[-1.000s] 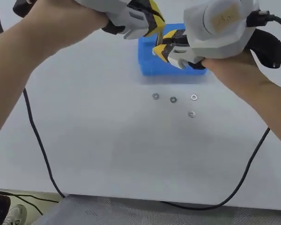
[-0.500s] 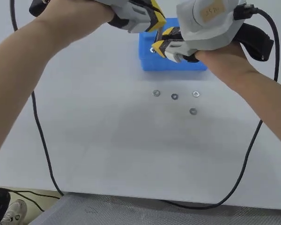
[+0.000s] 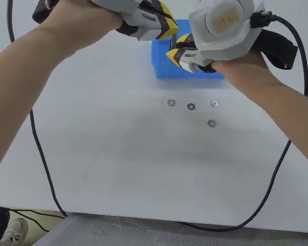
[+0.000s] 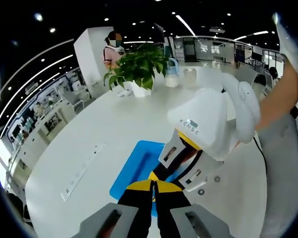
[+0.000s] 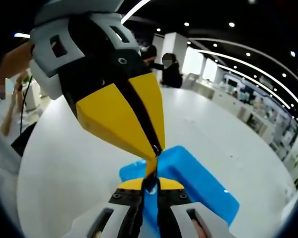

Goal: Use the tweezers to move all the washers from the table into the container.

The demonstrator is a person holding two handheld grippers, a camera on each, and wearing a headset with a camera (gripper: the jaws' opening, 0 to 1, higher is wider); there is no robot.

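Observation:
Several small metal washers lie on the white table, among them one on the left [image 3: 171, 103], one in the middle [image 3: 191, 106] and one nearer me [image 3: 211, 123]. Behind them stands the blue container [image 3: 161, 64] [image 4: 134, 166] [image 5: 203, 191]. Both grippers hover tip to tip over the container's left part. My left gripper [image 3: 169, 32] [image 4: 154, 189] [image 5: 155, 148] is shut, and so is my right gripper [image 3: 173, 54] [image 5: 150, 187]. A thin dark tweezers piece [image 5: 151, 166] runs between the two tips, pinched by both. Its far end is hidden.
A black cable [image 3: 38, 148] loops across the left of the table. Another cable [image 3: 277, 169] trails from the right gripper around the right side. The table's front edge [image 3: 143, 218] is close to me, with bare table surface in front of the washers.
The two grippers stayed together over the container and drifted slightly left. The washers lie where they were.

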